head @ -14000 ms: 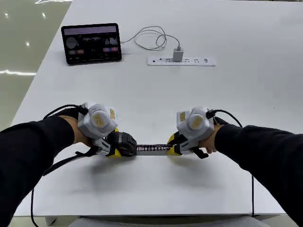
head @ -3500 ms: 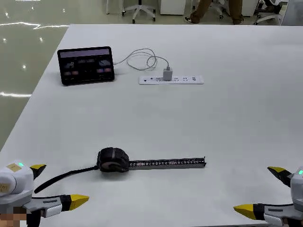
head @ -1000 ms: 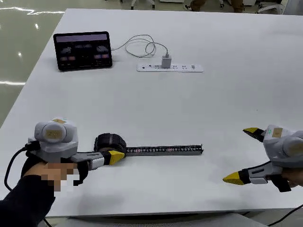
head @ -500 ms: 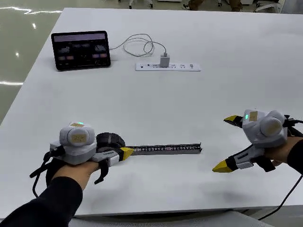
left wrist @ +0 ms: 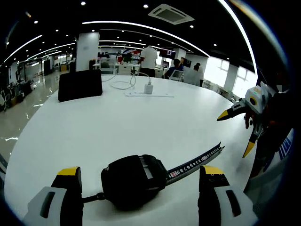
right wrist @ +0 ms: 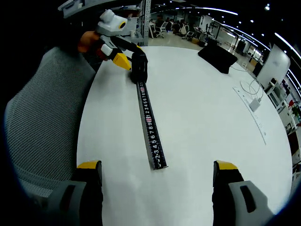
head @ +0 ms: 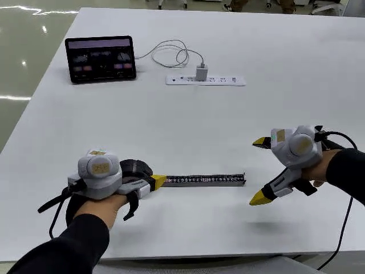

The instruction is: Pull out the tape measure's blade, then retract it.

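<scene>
Left claw (left wrist: 140, 170) is released, its jaws straddling the tape measure case (head: 136, 168) with gaps on both sides. From the case, the blade (head: 202, 180) lies extended flat on the tabletop (head: 228, 125): pull-out appears complete, retraction outstanding. Right claw (head: 258, 170), likewise released, sits just beyond the blade's free end, not touching it.

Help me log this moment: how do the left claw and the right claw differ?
Position: the left claw straddles the tape measure's black case, one jaw on each side; the right claw sits just off the free end of the blade, apart from it.
Facing: the left claw points along the blade toward its tip; the right claw points back toward the case.
Shared: both stand open, gripping nothing.
</scene>
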A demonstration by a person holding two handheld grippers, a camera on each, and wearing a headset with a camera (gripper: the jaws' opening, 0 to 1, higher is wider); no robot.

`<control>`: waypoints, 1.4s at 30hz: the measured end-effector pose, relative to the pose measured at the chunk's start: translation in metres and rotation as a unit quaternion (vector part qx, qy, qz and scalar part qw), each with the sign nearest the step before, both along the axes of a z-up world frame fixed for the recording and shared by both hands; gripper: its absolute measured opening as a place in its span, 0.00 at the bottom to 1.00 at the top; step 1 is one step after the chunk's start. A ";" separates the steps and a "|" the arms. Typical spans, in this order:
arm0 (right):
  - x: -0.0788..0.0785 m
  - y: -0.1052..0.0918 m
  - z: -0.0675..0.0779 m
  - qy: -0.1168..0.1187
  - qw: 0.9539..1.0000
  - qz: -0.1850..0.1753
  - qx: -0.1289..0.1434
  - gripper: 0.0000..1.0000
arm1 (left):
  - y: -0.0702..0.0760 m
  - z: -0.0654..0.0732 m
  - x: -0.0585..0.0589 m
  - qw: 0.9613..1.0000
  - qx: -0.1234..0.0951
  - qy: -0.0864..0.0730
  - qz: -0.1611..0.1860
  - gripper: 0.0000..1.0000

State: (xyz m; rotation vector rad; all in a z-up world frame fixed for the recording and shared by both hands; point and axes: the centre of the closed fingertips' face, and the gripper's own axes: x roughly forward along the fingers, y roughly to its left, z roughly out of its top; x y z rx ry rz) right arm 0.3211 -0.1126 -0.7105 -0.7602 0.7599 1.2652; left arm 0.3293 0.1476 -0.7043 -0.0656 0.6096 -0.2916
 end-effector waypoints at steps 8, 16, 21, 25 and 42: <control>0.008 -0.002 -0.021 0.009 0.999 0.032 -0.036 0.74 | -0.009 0.002 0.000 1.000 0.001 -0.009 -0.015 1.00; 0.007 -0.005 -0.041 0.033 0.996 0.063 -0.056 0.33 | 0.002 0.000 0.004 1.000 0.008 -0.011 -0.002 1.00; 0.005 -0.005 -0.045 0.038 0.995 0.068 -0.064 0.24 | 0.004 -0.001 0.004 1.000 0.005 -0.009 0.005 1.00; 0.004 -0.007 -0.045 0.046 0.994 0.066 -0.071 0.19 | 0.006 0.000 0.004 1.000 0.003 -0.011 0.009 1.00; 0.009 -0.005 -0.051 0.049 0.991 0.068 -0.104 0.11 | 0.002 -0.002 0.004 1.000 -0.009 -0.007 0.013 0.98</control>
